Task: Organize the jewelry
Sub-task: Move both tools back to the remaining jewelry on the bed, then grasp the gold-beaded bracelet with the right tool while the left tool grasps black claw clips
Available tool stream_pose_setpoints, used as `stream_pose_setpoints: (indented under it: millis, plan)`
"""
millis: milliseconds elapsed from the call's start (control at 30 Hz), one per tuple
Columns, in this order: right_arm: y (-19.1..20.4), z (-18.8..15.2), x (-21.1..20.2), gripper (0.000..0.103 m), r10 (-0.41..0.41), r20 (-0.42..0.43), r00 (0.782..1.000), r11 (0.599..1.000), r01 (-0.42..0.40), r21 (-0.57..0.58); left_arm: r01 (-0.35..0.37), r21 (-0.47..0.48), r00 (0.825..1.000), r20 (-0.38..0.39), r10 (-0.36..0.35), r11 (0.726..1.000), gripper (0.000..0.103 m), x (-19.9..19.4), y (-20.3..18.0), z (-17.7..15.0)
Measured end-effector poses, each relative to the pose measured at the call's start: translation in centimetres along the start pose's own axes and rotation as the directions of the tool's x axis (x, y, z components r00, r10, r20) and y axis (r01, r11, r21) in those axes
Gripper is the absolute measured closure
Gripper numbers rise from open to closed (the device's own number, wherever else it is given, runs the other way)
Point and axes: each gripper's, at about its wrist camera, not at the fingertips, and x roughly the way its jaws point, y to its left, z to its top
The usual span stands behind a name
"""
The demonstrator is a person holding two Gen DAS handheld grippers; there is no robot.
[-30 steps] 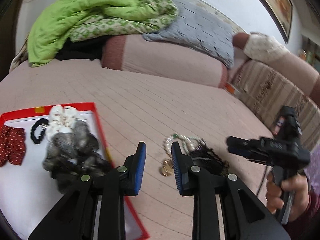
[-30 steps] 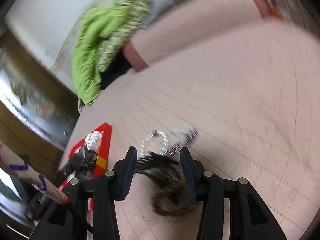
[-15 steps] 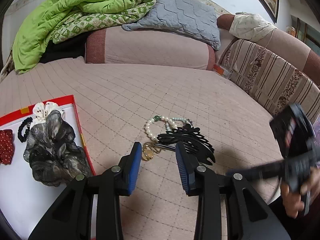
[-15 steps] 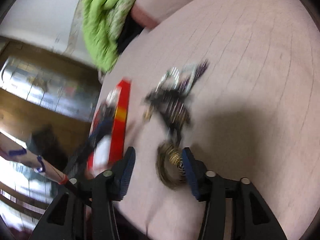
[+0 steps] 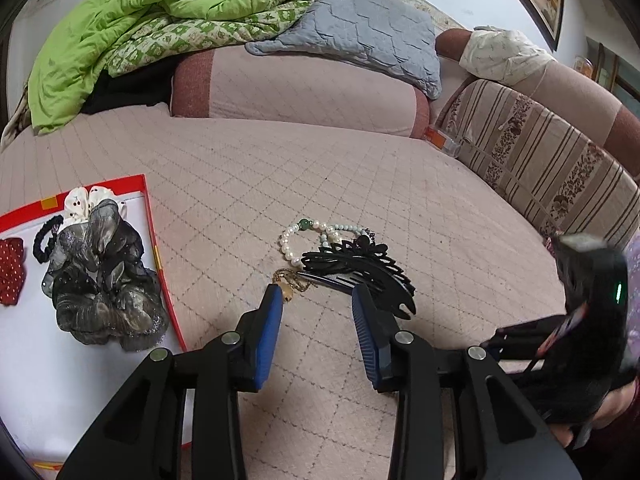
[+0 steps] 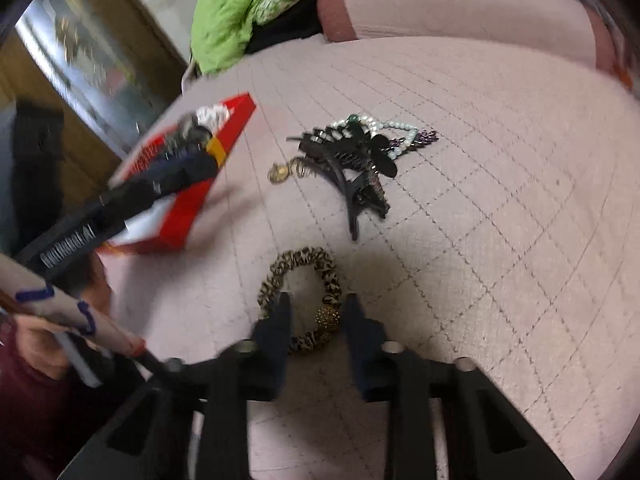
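Only the right wrist view shows a leopard-print bracelet (image 6: 306,300) on the bed, the closing right gripper (image 6: 314,322) fingers straddling its near loop. Only the left view shows scrunchies (image 5: 102,280) inside the red tray (image 5: 154,240), left gripper (image 5: 316,320) fingers spread, empty, before the black hair comb (image 5: 360,270).

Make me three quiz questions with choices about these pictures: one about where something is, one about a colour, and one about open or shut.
1. Where is the grey shimmery fabric scrunchie?
A in a drawer
B in the red-edged white box
C on a chair

2. What colour is the dark round bead on the white pearl bracelet?
A red
B yellow
C green

3. How is the box?
A open on top
B lid shut
C upside down

Answers: B, it lies inside the red rim; C, the bead looks green among the pearls; A, its contents show from above.
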Motion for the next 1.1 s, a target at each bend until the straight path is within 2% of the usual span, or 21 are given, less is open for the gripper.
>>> stream_pose_setpoints:
  millis: [67, 133, 200, 300, 333, 400, 433, 500, 567, 700, 733, 800, 967, 1067, 1100]
  plan:
    - [0.5, -0.3, -0.3, 0.089, -0.068, 0.013, 0.998, 0.996, 0.069, -0.053, 0.002, -0.023, 1.000, -0.008, -0.002, 1.000, 0.067, 0.1, -0.1, 0.3]
    - [-0.3, -0.3, -1.2, 0.089, -0.123, 0.055, 0.991, 0.991, 0.126, -0.039, 0.008, -0.048, 1.000, -0.023, -0.009, 0.999, 0.067, 0.2, -0.7, 0.6]
    - [-1.9, 0.0, -2.7, 0.089, -0.121, 0.107, 0.987, 0.993, 0.119, 0.024, 0.024, -0.080, 0.999, -0.034, -0.026, 0.996, 0.064, 0.4, -1.5, 1.1]
    - [-4.8, 0.3, -5.0, 0.089, -0.146, 0.203, 0.968, 0.983, 0.118, 0.143, 0.021, -0.118, 0.998, -0.057, -0.028, 0.993, 0.058, 1.4, -3.0, 2.0]
    - [-5.5, 0.3, -5.4, 0.089, -0.145, 0.221, 0.965, 0.979, 0.107, 0.174, 0.005, -0.123, 0.997, -0.073, -0.014, 0.992, 0.052, 2.0, -3.7, 2.3]
    - [-7.0, 0.2, -6.5, 0.089, -0.156, 0.265, 0.952, 0.966, 0.092, 0.240, -0.081, -0.133, 0.991, -0.120, 0.065, 0.988, 0.041, 3.4, -4.9, 2.8]
    - [-7.0, 0.2, -6.8, 0.089, -0.166, 0.279, 0.946, 0.963, 0.094, 0.254, -0.107, -0.146, 0.987, -0.132, 0.088, 0.983, 0.040, 3.9, -5.2, 3.0]
    - [-7.9, 0.0, -7.9, 0.089, -0.189, 0.315, 0.930, 0.954, 0.098, 0.284, -0.146, -0.170, 0.981, -0.153, 0.121, 0.975, 0.040, 5.2, -5.7, 3.0]
    - [-8.5, -0.1, -8.7, 0.089, -0.201, 0.339, 0.919, 0.948, 0.095, 0.305, -0.227, -0.187, 0.963, -0.188, 0.192, 0.956, 0.040, 6.6, -6.0, 3.0]
    - [-9.0, 0.1, -9.4, 0.089, -0.184, 0.364, 0.913, 0.942, 0.059, 0.330, -0.302, -0.221, 0.943, -0.212, 0.257, 0.927, 0.040, 8.5, -6.3, 3.2]
    - [-9.1, 0.1, -9.5, 0.089, -0.177, 0.366, 0.914, 0.943, 0.051, 0.329, -0.310, -0.215, 0.940, -0.211, 0.266, 0.926, 0.039, 9.0, -6.6, 3.3]
    - [-9.2, 0.1, -9.5, 0.089, -0.157, 0.374, 0.914, 0.947, 0.032, 0.320, -0.369, -0.183, 0.920, -0.209, 0.331, 0.911, 0.037, 10.0, -7.3, 3.6]
    - [-9.3, -0.2, -9.7, 0.089, -0.135, 0.393, 0.910, 0.951, 0.007, 0.310, -0.437, -0.101, 0.887, -0.216, 0.409, 0.894, 0.035, 11.8, -7.8, 2.9]
    - [-9.7, -0.3, -9.8, 0.089, -0.117, 0.395, 0.911, 0.947, -0.017, 0.322, -0.427, -0.079, 0.891, -0.208, 0.404, 0.901, 0.041, 12.1, -7.0, 2.0]
    - [-9.8, -0.3, -9.8, 0.089, -0.109, 0.395, 0.912, 0.945, -0.028, 0.326, -0.409, -0.074, 0.899, -0.201, 0.388, 0.910, 0.051, 12.0, -6.8, 1.7]
